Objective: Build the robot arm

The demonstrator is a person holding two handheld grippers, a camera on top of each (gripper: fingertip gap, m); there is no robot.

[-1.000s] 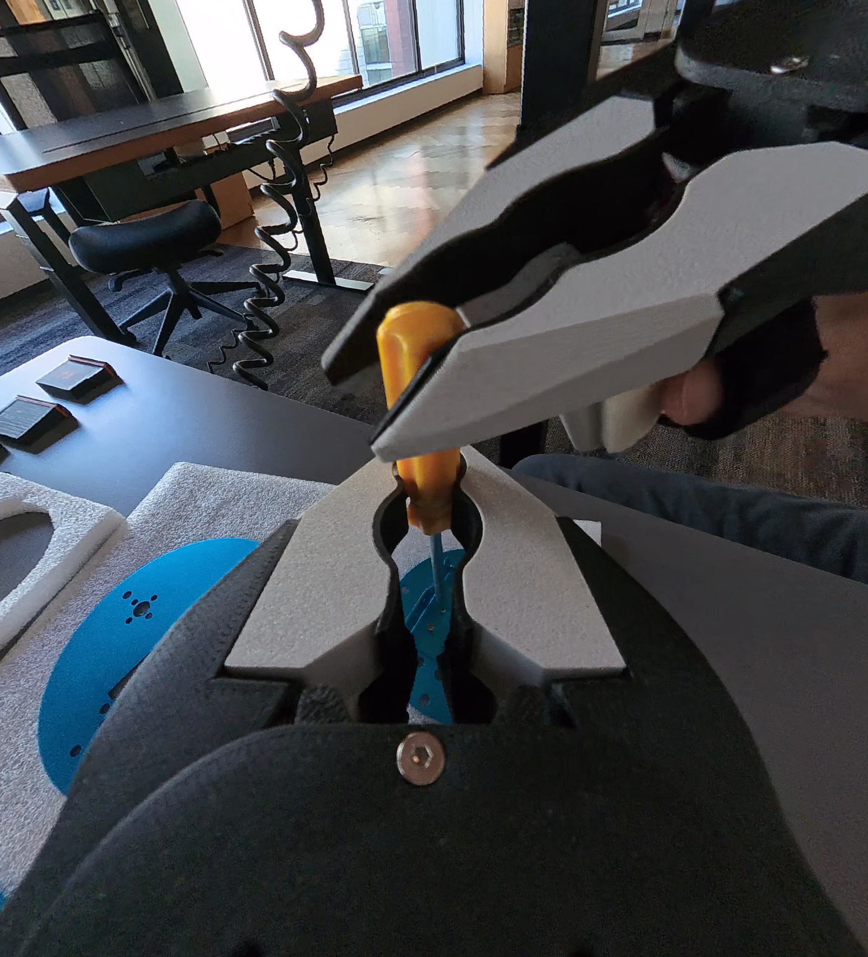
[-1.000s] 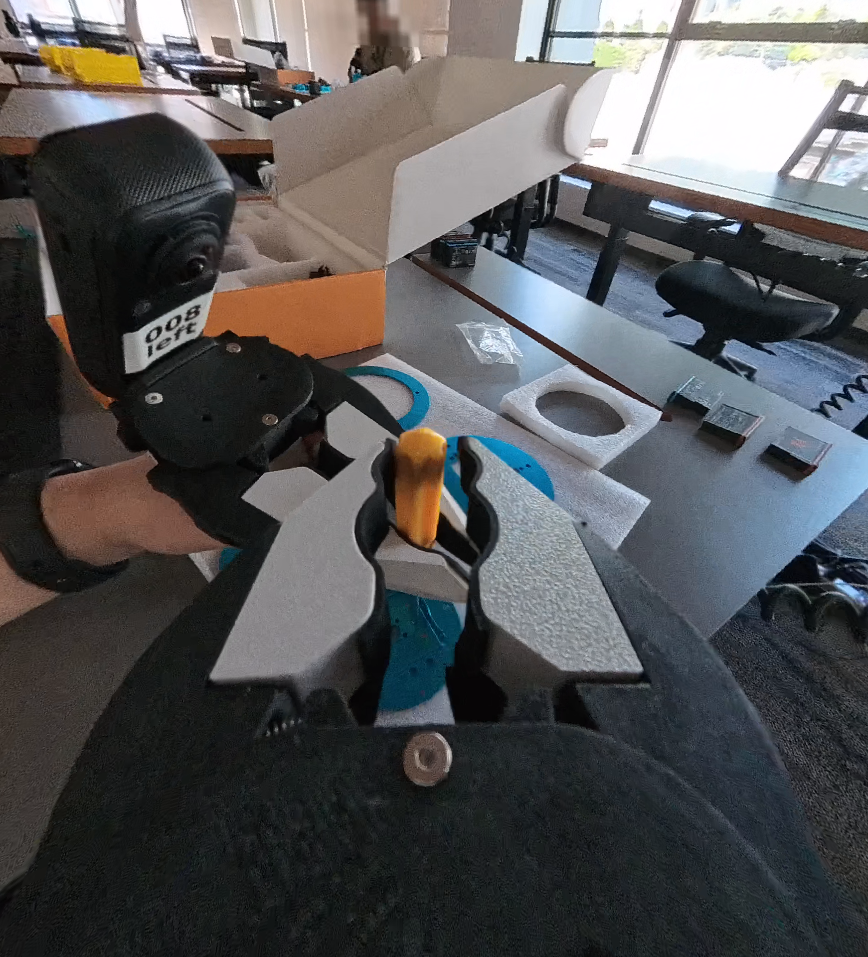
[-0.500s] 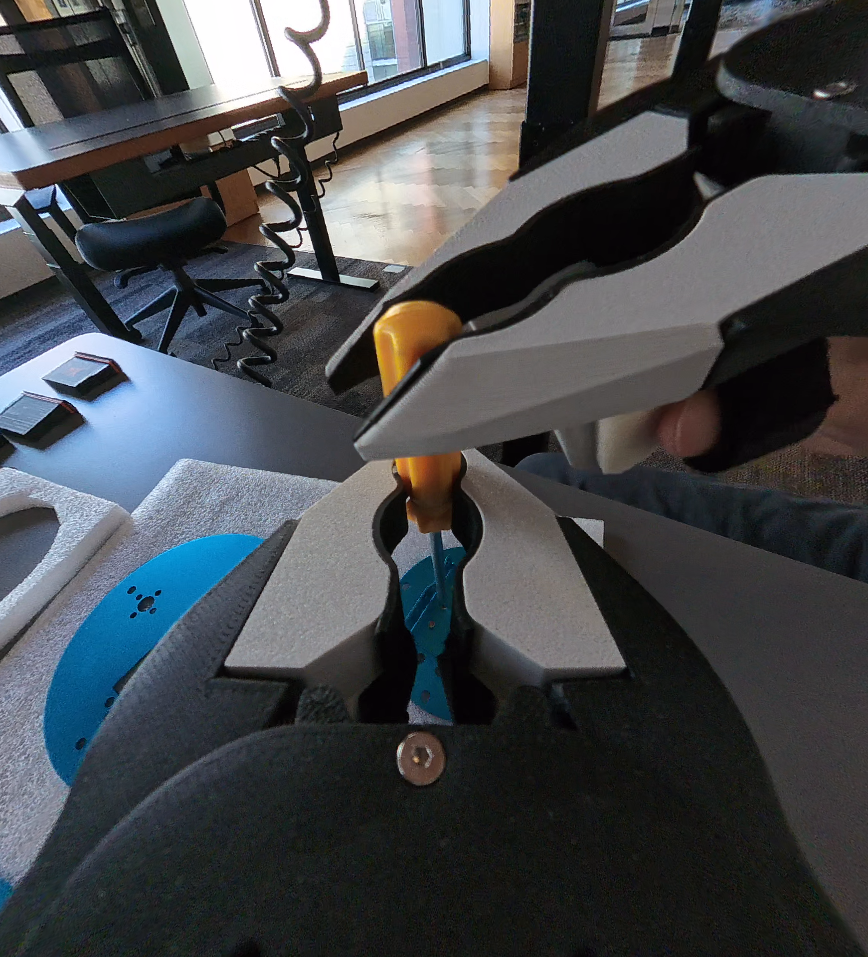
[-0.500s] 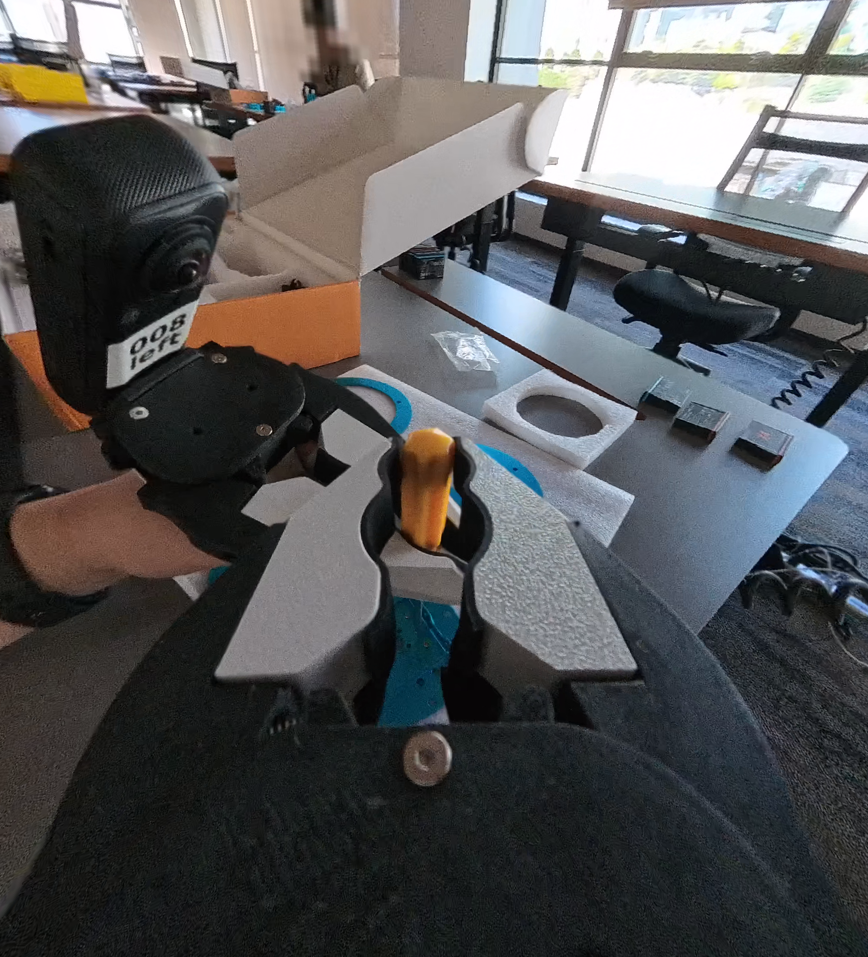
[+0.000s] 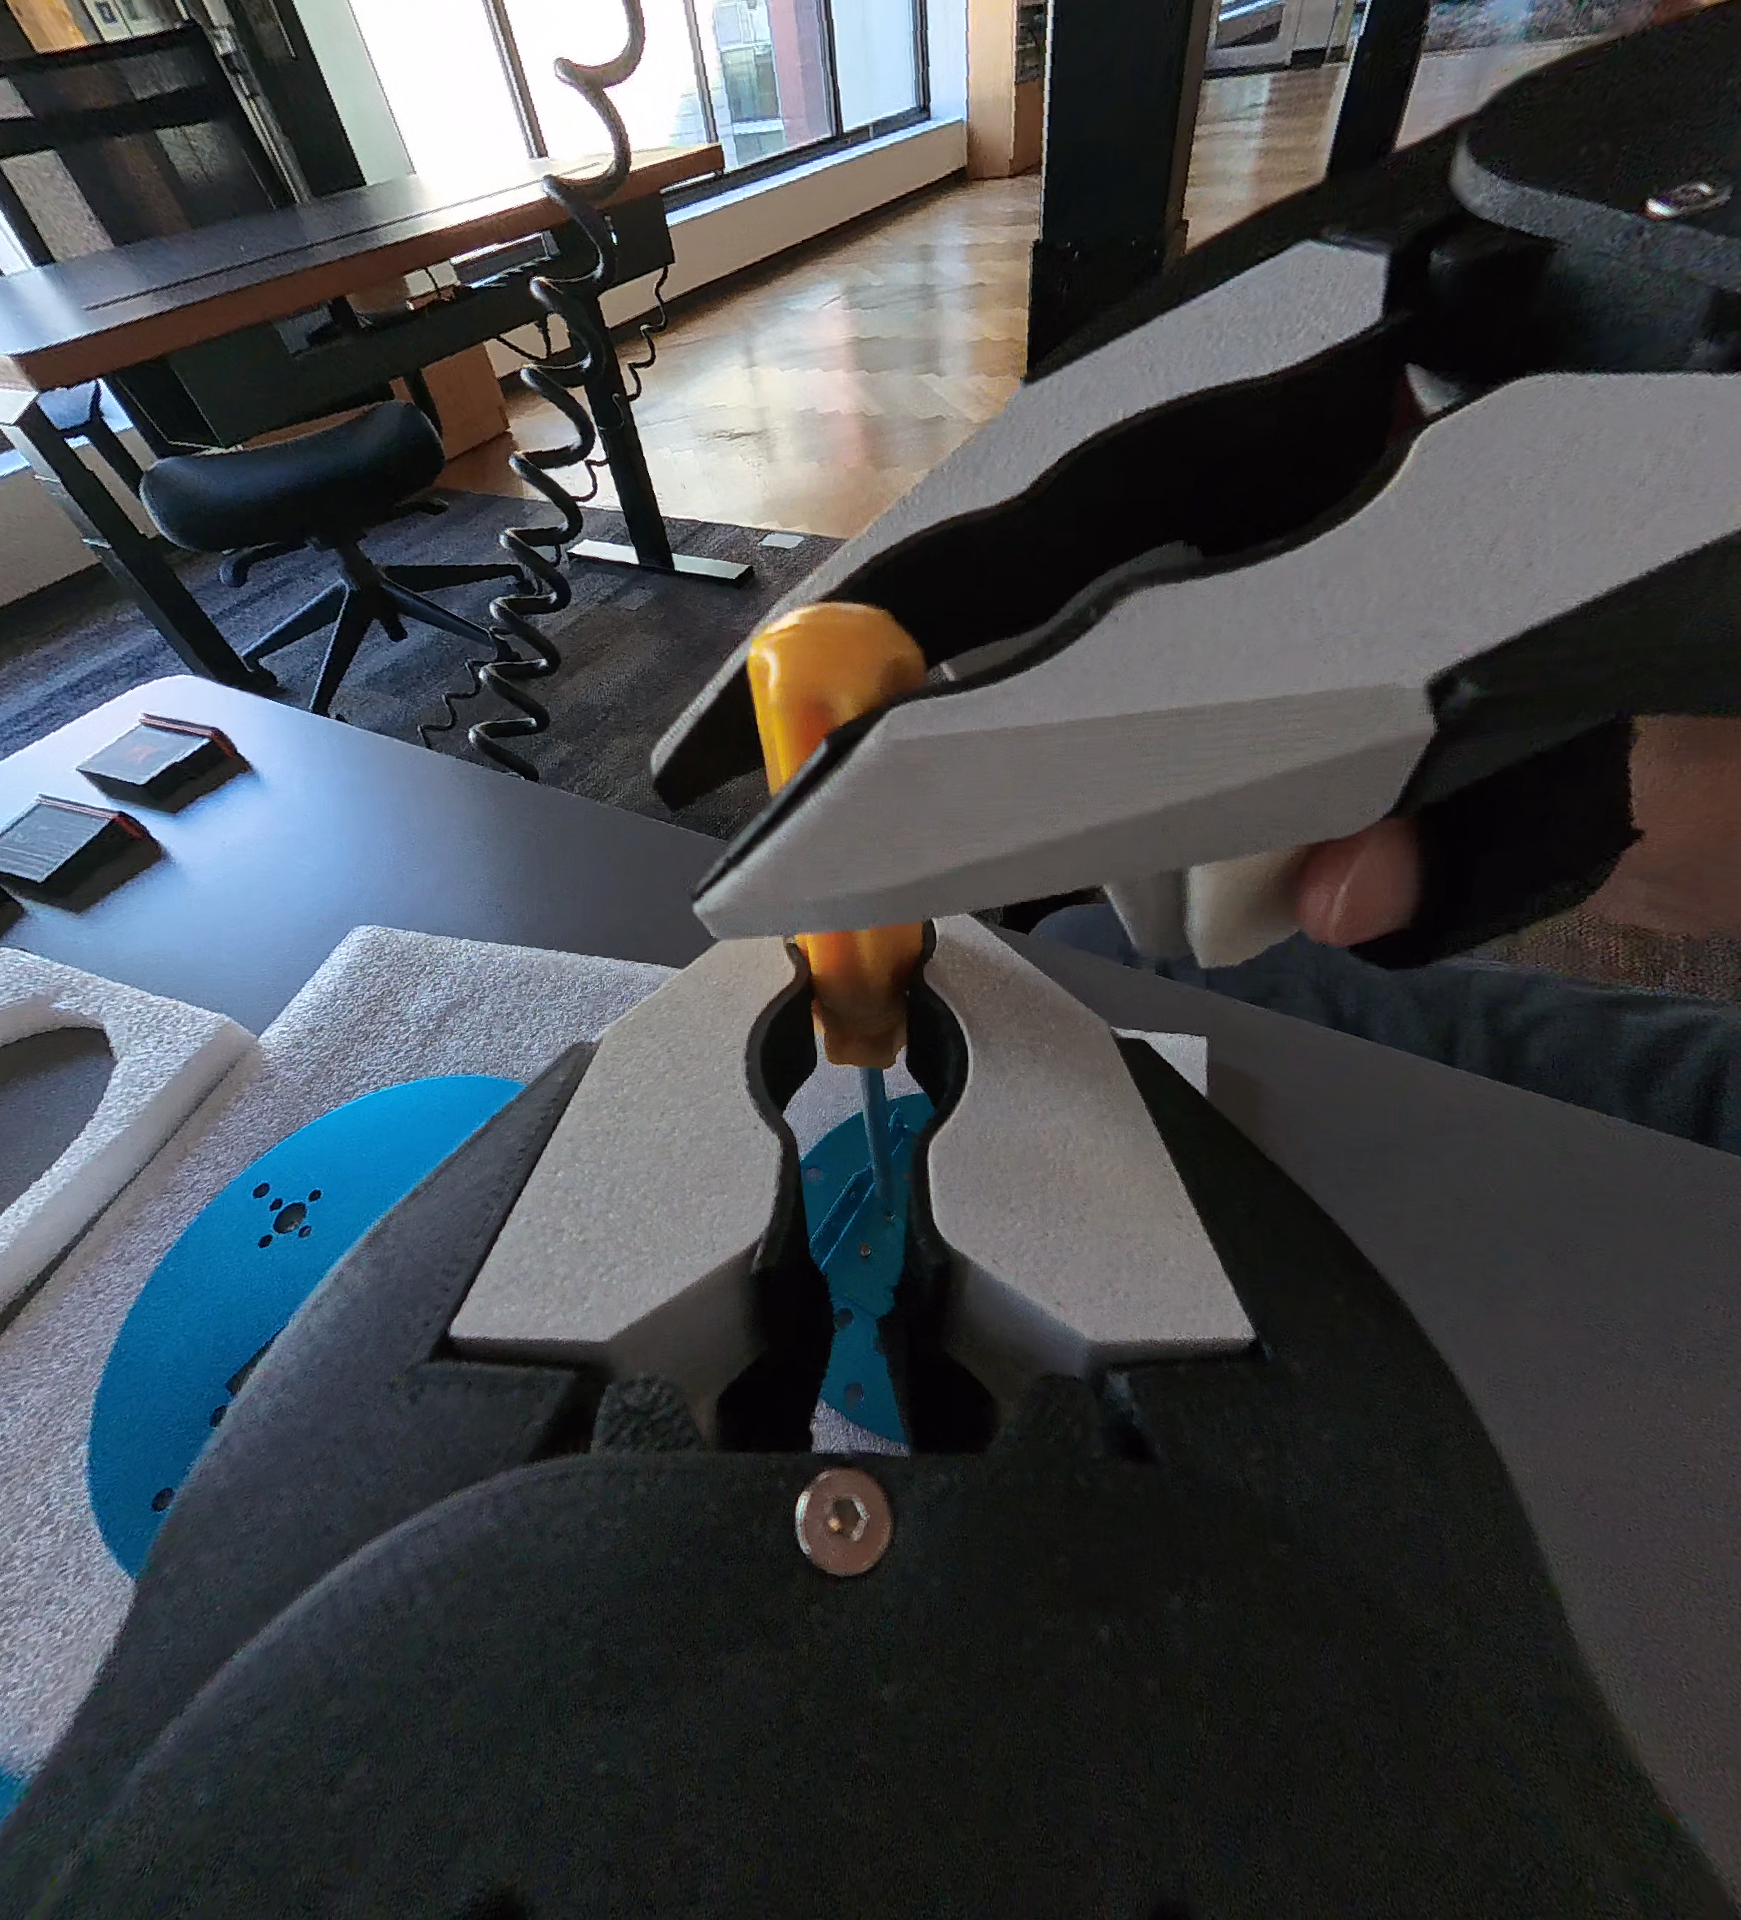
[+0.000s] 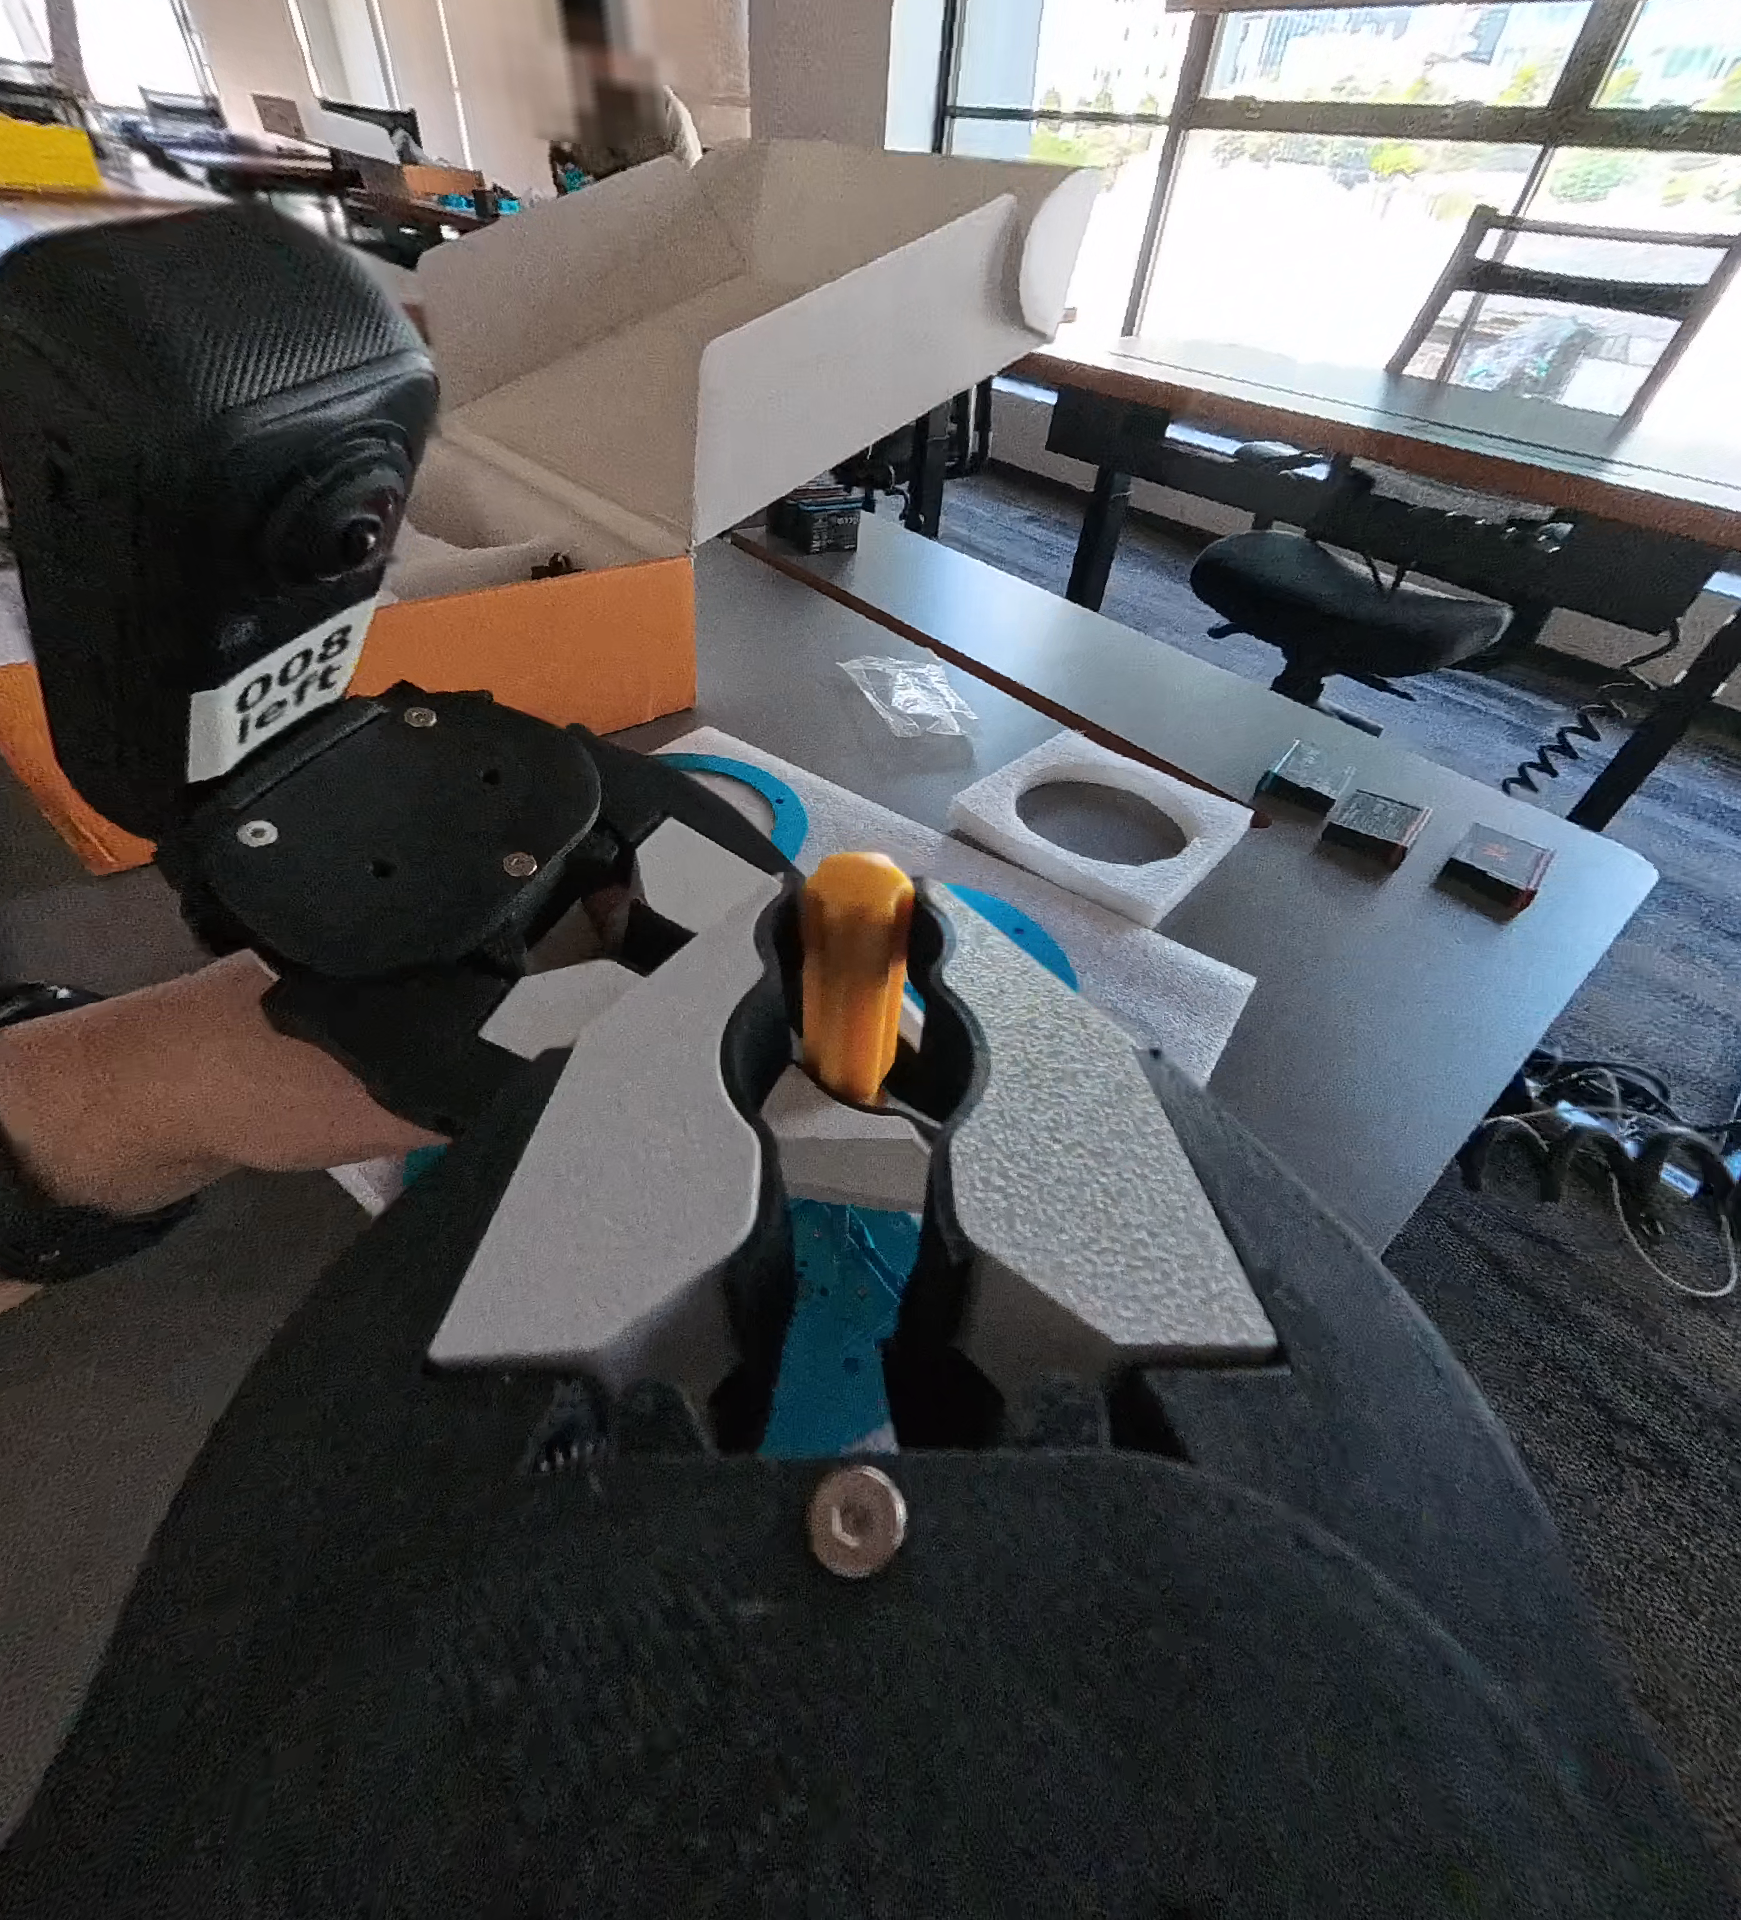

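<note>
An orange-handled screwdriver (image 5: 833, 686) stands upright, its thin shaft tip down on a small blue perforated bracket (image 5: 861, 1231). The bracket lies over a blue disc (image 5: 253, 1247) on a white foam sheet (image 5: 409, 997). My left gripper (image 5: 861, 971) is shut on the lower end of the handle. My right gripper (image 5: 731, 831) comes in from the right and is shut on the upper part of the handle. In the right wrist view the right gripper (image 6: 850, 935) clasps the screwdriver (image 6: 850, 997), and the left gripper (image 6: 835, 1117) sits just below it.
A white foam ring (image 6: 1094, 821), three small black boxes (image 6: 1494, 862) and a clear plastic bag (image 6: 907, 691) lie on the grey table (image 6: 1313, 987). An open orange box with a white lid (image 6: 533, 644) stands behind. A black stool (image 5: 294, 499) stands beyond the table edge.
Both grippers keep their hold on the screwdriver. The right gripper has swung slightly around the handle, and the background in its view has shifted. The screwdriver stays upright on the blue bracket.
</note>
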